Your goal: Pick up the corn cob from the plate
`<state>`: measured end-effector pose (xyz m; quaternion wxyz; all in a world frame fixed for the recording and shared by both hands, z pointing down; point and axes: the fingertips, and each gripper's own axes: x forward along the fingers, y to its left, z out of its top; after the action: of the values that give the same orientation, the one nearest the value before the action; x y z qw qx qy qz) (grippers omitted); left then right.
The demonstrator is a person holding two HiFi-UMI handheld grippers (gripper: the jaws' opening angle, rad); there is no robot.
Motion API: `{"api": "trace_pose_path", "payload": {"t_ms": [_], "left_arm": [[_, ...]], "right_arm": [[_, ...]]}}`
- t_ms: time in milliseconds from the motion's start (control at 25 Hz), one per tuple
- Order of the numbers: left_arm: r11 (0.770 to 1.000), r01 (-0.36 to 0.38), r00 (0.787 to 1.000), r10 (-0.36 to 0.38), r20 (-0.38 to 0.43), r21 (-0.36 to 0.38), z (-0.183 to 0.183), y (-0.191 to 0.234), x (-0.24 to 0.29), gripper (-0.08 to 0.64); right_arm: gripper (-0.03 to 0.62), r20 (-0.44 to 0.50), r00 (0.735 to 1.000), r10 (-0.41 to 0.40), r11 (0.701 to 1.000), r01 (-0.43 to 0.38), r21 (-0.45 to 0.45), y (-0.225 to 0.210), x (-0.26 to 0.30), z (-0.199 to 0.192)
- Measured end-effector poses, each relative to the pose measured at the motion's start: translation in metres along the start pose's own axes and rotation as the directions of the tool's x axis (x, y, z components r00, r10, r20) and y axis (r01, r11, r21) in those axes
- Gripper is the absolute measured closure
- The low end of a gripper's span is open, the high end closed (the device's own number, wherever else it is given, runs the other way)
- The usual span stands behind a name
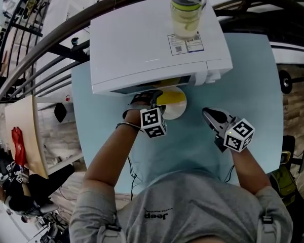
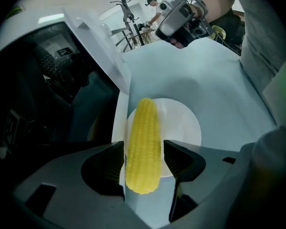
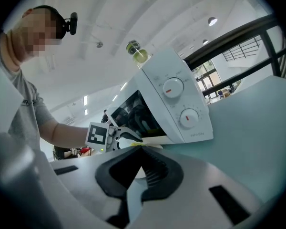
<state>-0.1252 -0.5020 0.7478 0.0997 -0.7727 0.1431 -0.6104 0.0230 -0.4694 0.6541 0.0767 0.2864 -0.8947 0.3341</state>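
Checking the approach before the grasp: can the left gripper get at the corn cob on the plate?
Likely yes: the left gripper has open jaws straddling the corn cob, which lies uncovered on the plate; the microwave beside it seems clear of the jaws.

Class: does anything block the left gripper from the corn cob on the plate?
Nothing visible does. The left gripper has its open jaws on either side of the corn cob, which lies on the plate.
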Motion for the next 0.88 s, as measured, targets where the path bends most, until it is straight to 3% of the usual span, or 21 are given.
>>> {"api": "trace_pose_path", "payload": {"t_ms": [320, 640, 880], "left_arm": [[1.0, 0.022, 0.999, -0.022, -0.032, -0.007, -0.006, -0.002, 0.019, 0.295], [0.998, 0.056, 0.998, -0.056, -0.002, -0.027, -0.001, -0.001, 0.016, 0.296], [0.998, 0.059, 0.998, -0.059, 0.011, 0.001, 0.0, -0.001, 0.015, 0.298]], "right_arm": [[0.577, -0.021, 1.0, 0.002, 1.0, -0.002, 0.025, -0.005, 0.005, -0.013], [0.577, -0.039, 0.999, 0.004, 0.999, -0.003, 0.034, -0.002, 0.007, -0.021], [0.577, -0.043, 0.999, 0.01, 1.0, -0.009, 0.025, 0.007, 0.009, -0.02]]}}
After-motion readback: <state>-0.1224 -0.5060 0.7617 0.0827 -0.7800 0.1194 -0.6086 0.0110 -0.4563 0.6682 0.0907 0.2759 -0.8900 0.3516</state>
